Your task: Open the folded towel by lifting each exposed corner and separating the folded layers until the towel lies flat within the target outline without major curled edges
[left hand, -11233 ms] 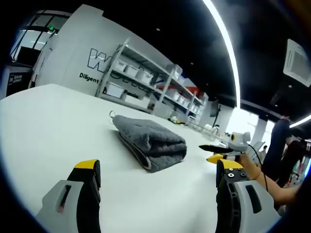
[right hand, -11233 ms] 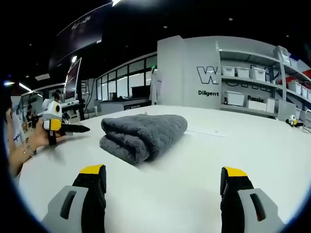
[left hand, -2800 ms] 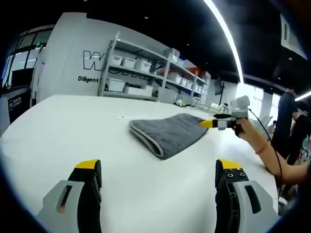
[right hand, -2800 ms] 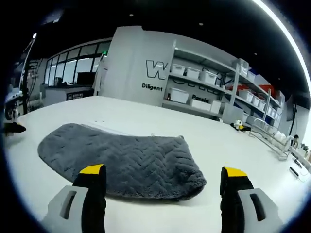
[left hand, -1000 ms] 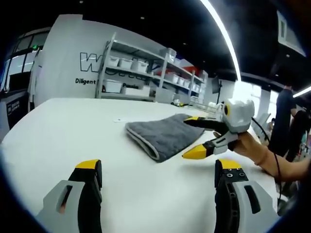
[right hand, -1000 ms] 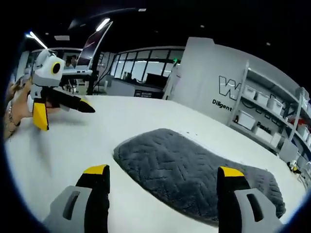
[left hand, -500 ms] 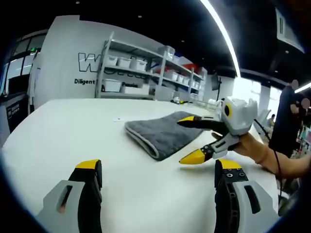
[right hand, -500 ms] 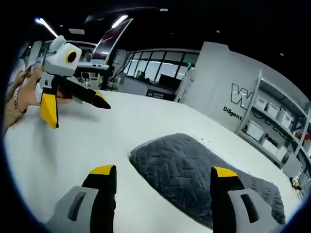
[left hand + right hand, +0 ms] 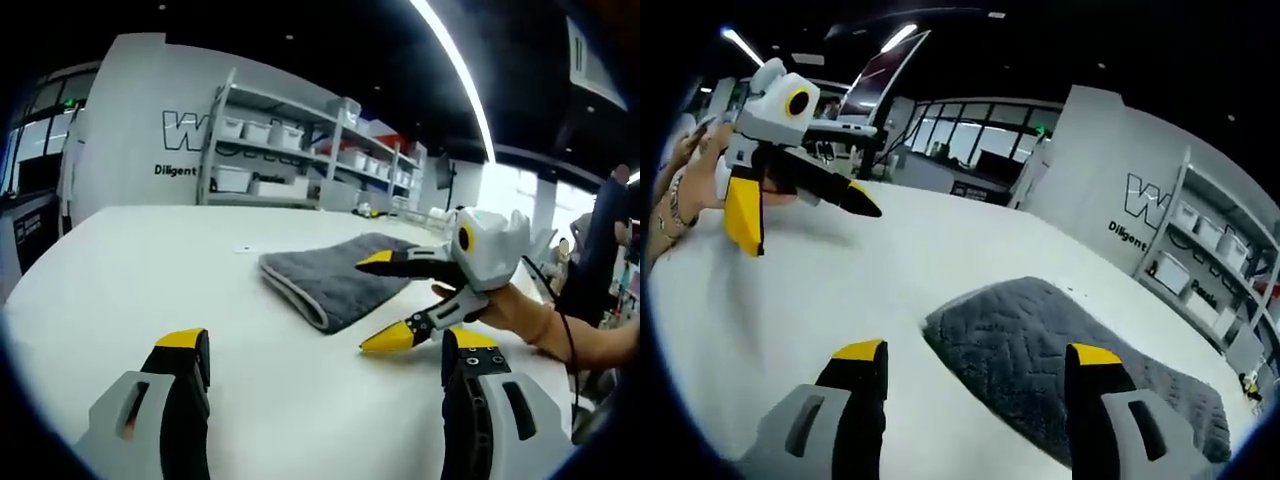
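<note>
Towel (image 9: 1070, 370) lies on table (image 9: 840, 290), still folded, long axis running away from your right gripper (image 9: 975, 370). Its jaws spread, near corner probably just ahead between them. Left gripper (image 9: 325, 350) spread, farther off.

A lab or workshop hall: storage shelves (image 9: 300, 150) with bins, glass-walled offices (image 9: 970, 145), ceiling light strips (image 9: 455, 70).

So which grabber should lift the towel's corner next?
Probably the right gripper: its open jaws sit at the edge of the gray towel. The left gripper, also open, hangs farther back over the white table.
</note>
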Motion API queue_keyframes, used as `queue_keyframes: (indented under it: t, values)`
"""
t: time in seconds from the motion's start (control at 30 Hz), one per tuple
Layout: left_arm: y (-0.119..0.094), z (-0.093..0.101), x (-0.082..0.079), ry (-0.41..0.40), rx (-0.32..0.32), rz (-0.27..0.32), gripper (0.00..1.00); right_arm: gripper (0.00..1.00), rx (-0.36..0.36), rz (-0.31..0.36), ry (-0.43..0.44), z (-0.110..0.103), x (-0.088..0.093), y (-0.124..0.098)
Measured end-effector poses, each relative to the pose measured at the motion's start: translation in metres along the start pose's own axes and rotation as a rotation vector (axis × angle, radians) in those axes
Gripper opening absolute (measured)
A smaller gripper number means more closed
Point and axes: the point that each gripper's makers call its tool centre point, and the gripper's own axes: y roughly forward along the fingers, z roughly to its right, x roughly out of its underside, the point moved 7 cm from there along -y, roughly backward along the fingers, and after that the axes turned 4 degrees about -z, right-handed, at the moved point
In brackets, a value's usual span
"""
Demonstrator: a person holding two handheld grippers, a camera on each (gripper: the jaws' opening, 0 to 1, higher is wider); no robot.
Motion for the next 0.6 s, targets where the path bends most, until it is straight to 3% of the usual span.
queue_keyframes:
  t: [0.23, 0.37, 0.5, 0.6]
  values:
    - [0.001, -0.001, 0.001, -0.012, 0.006, -0.002, 0.95, 0.69, 0.013, 0.013, 0.001, 0.001, 0.000, -0.001]
    - [0.001, -0.001, 0.000, -0.011, 0.010, 0.004, 0.95, 0.55, 0.012, 0.029, 0.007, 0.002, -0.003, 0.005]
    - [0.000, -0.001, 0.000, -0.012, 0.007, 0.003, 0.95, 0.48, 0.007, 0.011, -0.009, 0.002, -0.005, 0.014]
    - [0.000, -0.001, 0.000, -0.013, 0.007, 0.005, 0.94, 0.33, 0.005, 0.011, -0.002, 0.002, -0.004, 0.017]
